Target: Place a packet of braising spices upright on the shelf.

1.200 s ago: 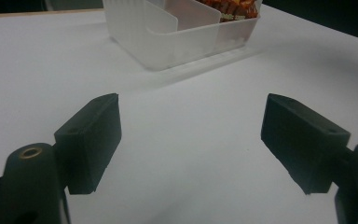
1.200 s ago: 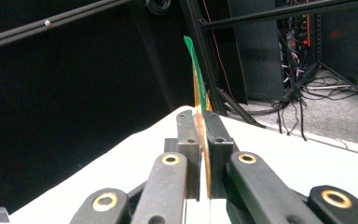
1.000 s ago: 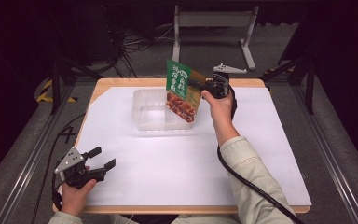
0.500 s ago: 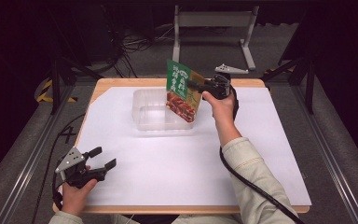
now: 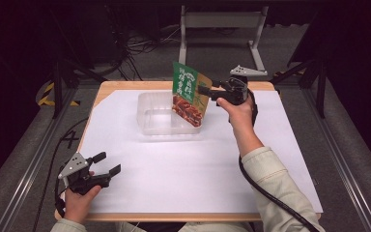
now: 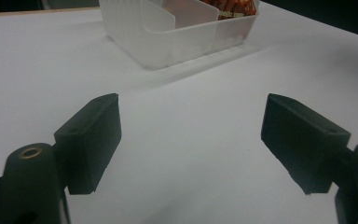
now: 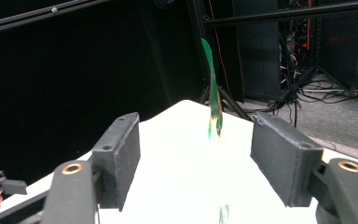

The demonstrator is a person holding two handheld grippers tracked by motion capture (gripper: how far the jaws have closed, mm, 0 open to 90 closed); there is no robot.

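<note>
A wooden table (image 5: 101, 94) stands in a dark room, with a big white sheet of paper (image 5: 183, 169) spread over most of it. Near the far side of the sheet sits a clear plastic box (image 5: 160, 117) with a thin wall inside that splits it into parts.

A flat green snack packet with a picture of red-brown food (image 5: 189, 94) stands almost upright, its bottom end down in the right part of the box. From the right claw's own camera I see the packet edge-on, a thin green strip (image 7: 213, 105).

The right claw (image 5: 202, 90) is held up in the air beside the packet, reaching at it from the right. Its two black jaws are spread wide apart, and the packet's edge sits in the gap between them, touching neither as far as I can see.

The left claw (image 5: 107, 164) rests low at the near left corner of the table, well away from the box. Its jaws are wide apart too, with only white paper between them.
</note>
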